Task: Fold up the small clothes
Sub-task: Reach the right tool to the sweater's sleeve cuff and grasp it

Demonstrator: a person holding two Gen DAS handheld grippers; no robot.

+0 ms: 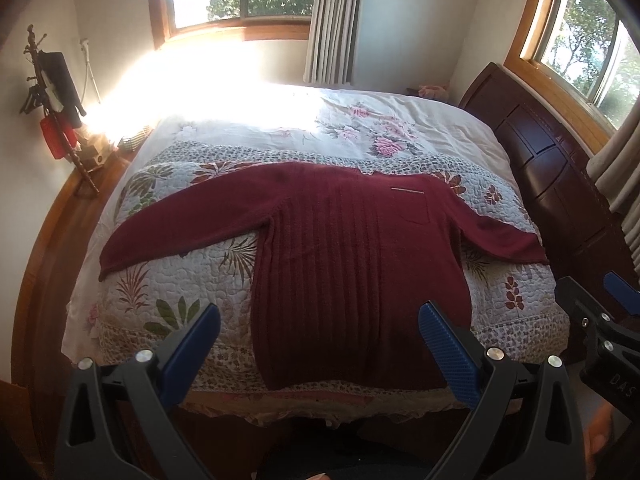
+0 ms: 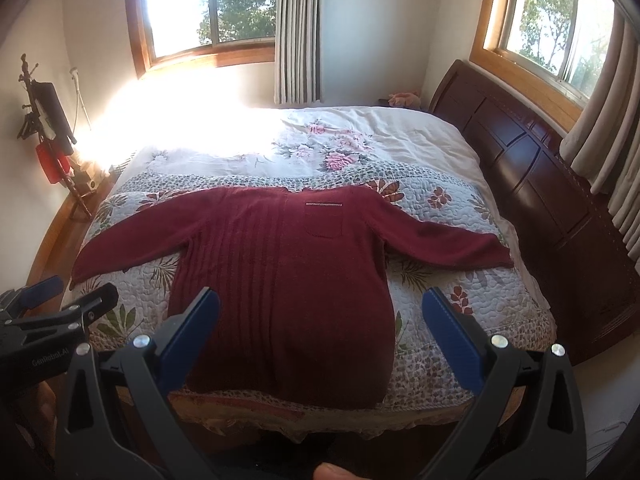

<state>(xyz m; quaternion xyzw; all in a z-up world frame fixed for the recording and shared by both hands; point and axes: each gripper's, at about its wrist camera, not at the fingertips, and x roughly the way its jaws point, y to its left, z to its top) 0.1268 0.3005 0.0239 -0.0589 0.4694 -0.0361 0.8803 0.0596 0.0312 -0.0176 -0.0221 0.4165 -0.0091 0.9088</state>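
Note:
A dark red knitted sweater lies flat and face up on the bed, both sleeves spread sideways, its hem at the near edge. A chest pocket shows on its right side. My left gripper hovers open above the hem, holding nothing. My right gripper is open too, over the lower body of the sweater, with nothing between its blue fingers. Each gripper shows at the edge of the other's view: the right gripper, the left gripper.
The sweater rests on a floral quilt covering a bed with a dark wooden headboard on the right. A coat stand with hanging items is at the left wall. Windows and curtains lie behind. Strong sunlight washes out the far left of the bed.

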